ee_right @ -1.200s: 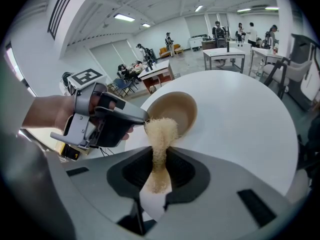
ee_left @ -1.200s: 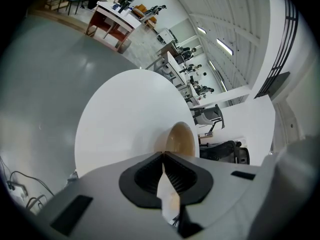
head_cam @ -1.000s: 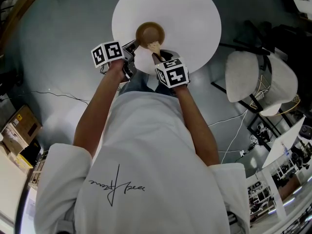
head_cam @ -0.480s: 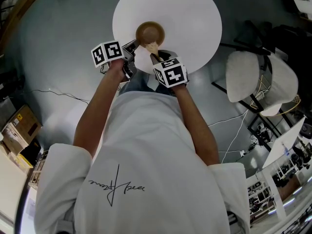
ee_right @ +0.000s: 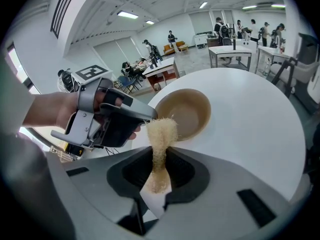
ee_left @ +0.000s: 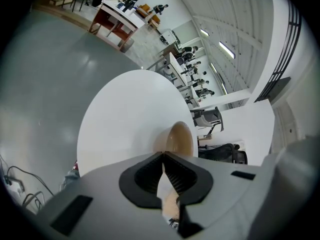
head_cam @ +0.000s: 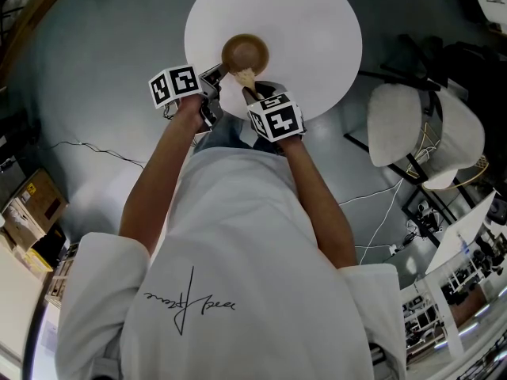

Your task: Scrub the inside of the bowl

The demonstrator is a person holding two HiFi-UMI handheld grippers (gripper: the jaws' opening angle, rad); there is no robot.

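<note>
Barely visible, bowl rim in left tongs, scrubber in right tongs

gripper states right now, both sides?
left gripper: closed, apparently pinching the brown bowl by its near rim.
right gripper: closed on a loofah scrubber.

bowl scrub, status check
Left gripper shut on bowl rim. Right gripper shut on scrubber, tip at near rim. Bowl on white table, nothing in the way.
</note>
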